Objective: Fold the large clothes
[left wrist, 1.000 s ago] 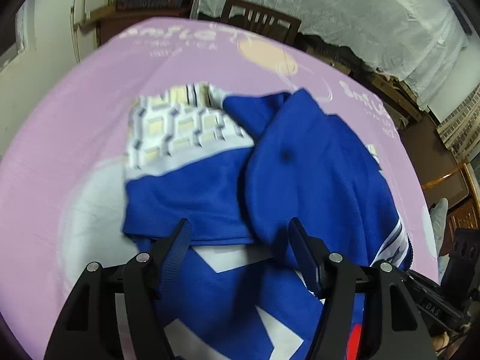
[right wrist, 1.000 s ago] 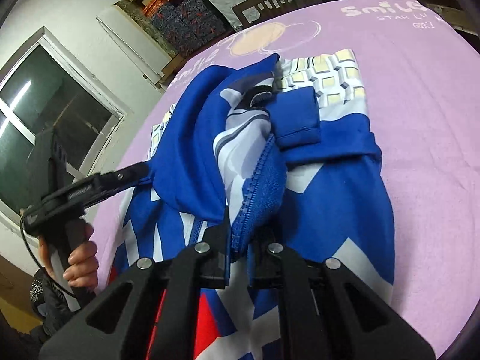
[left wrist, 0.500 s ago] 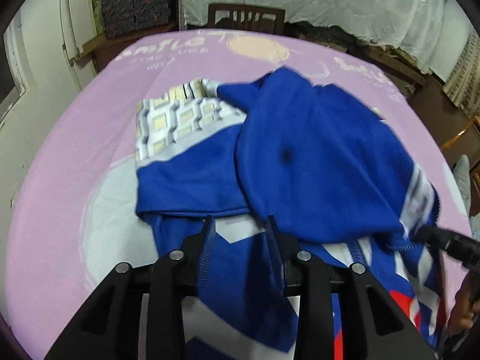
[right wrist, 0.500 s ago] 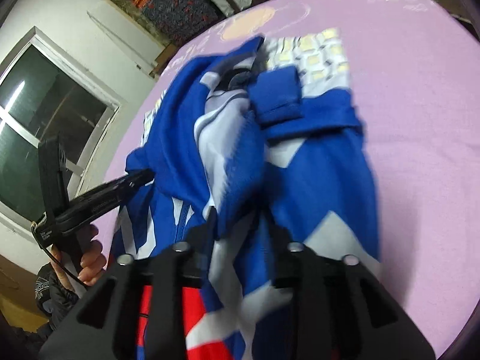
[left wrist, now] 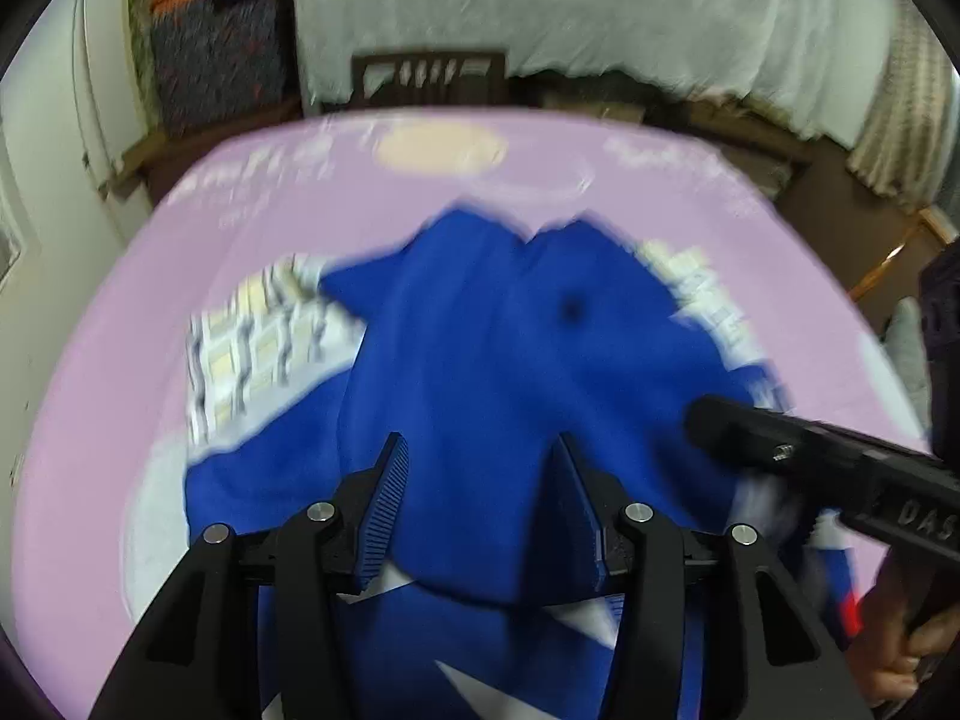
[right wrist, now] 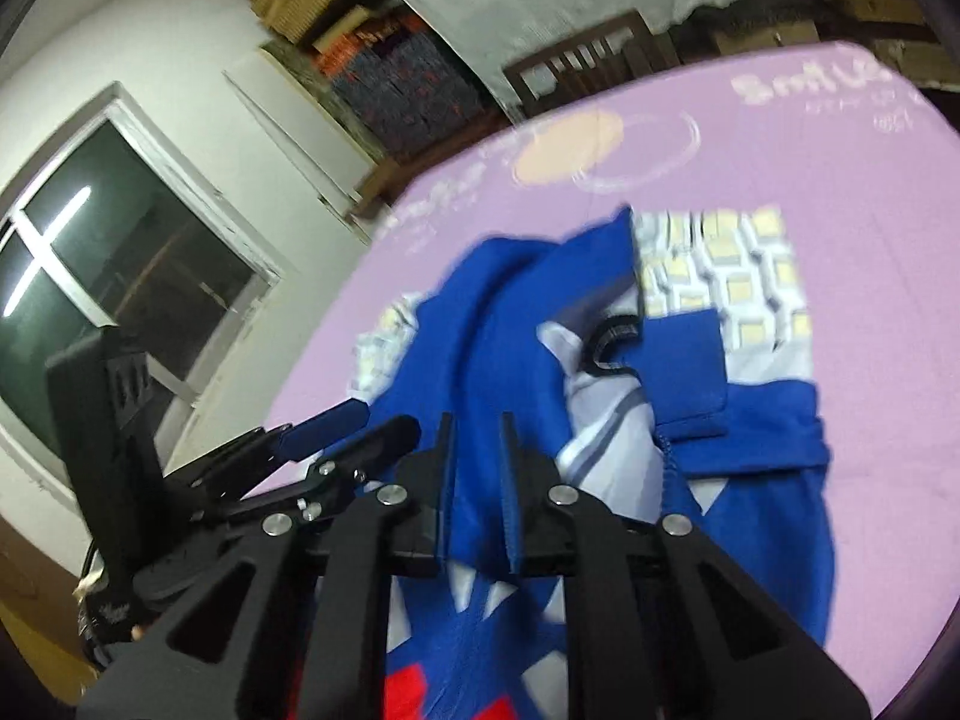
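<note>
A large blue jacket (left wrist: 510, 372) with white, red and checkered panels lies partly folded on the pink table cover (left wrist: 120, 324). My left gripper (left wrist: 480, 468) is open just above the blue fabric, holding nothing. My right gripper (right wrist: 474, 450) has its jaws slightly apart, with blue fabric showing in the gap; no pinch is visible. The jacket (right wrist: 750, 480) shows its collar and zip in the right wrist view. The right gripper (left wrist: 840, 468) reaches in from the right in the left wrist view. The left gripper (right wrist: 336, 426) sits at the jacket's left edge.
A wooden chair (left wrist: 429, 75) stands behind the table. A white sheet (left wrist: 600, 6) covers things at the back. Stacked boxes (right wrist: 408, 78) and a window (right wrist: 90, 276) are on the left wall. A person's hand (left wrist: 900, 648) holds the right gripper.
My left gripper closed, then opened again and moved onto the folded blue panel. My right gripper let go of the zip edge and rose. The blue panel now lies flatter.
</note>
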### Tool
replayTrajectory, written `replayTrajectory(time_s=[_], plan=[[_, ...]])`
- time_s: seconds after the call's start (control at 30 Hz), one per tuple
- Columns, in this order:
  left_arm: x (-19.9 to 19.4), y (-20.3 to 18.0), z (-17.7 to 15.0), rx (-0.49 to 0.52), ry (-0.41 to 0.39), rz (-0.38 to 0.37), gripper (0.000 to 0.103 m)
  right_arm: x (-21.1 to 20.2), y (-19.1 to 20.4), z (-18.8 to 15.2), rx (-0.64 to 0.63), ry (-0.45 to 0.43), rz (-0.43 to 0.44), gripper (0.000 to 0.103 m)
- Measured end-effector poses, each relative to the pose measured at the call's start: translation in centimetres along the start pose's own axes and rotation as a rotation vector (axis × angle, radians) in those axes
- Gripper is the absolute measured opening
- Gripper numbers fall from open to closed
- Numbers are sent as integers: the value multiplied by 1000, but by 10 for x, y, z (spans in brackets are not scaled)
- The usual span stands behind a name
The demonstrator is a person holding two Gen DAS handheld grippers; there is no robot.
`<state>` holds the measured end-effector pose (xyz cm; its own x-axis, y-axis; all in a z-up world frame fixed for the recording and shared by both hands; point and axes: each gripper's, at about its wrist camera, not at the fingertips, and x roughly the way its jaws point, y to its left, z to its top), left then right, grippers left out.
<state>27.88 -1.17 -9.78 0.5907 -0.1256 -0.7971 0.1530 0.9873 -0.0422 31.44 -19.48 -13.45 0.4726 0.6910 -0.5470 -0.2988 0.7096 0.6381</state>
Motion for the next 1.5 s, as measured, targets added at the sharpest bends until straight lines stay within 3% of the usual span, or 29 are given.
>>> replayTrajectory(time_s=[0.07, 0.17, 0.3, 0.47, 0.63, 0.7, 0.77, 0.83, 0.87, 0.97, 1.1, 1.2, 1.37, 1.5], plan=[[15, 10, -6, -14, 34, -16, 50, 12, -15, -4, 32, 35, -17, 12], [15, 7, -11, 31, 11, -5, 50, 22, -43, -13, 88, 88, -5, 0], [17, 0, -15, 73, -18, 37, 51, 27, -81, -21, 264, 128, 168, 0], [12, 5, -19, 58, 5, 10, 51, 20, -72, -24, 229, 123, 114, 0], [0, -4, -44, 142, 31, 53, 63, 3, -66, -38, 190, 114, 50, 0], [-10, 1, -50, 125, 43, 61, 68, -8, -70, -40, 210, 106, 34, 0], [-22, 10, -54, 92, 47, 32, 68, -24, -68, -41, 215, 79, 21, 6], [-41, 24, -61, 59, 29, 33, 68, -43, -61, -45, 189, 52, 13, 25], [-53, 32, -66, 46, 13, 40, 68, -54, -57, -49, 169, 43, 2, 28], [-92, 56, -81, -8, -39, 55, 68, -98, -42, -64, 81, -14, -47, 30], [-136, 85, -100, -101, -81, 29, 72, -164, -34, -91, 23, -106, -21, 33], [-158, 96, -124, -148, -68, -19, 73, -202, -28, -114, -20, -136, -35, 55], [-152, 86, -148, -133, -7, -87, 73, -211, -26, -153, -64, -83, -58, 56], [-135, 87, -141, -145, 11, -118, 73, -191, -36, -164, -40, -32, -88, 56]])
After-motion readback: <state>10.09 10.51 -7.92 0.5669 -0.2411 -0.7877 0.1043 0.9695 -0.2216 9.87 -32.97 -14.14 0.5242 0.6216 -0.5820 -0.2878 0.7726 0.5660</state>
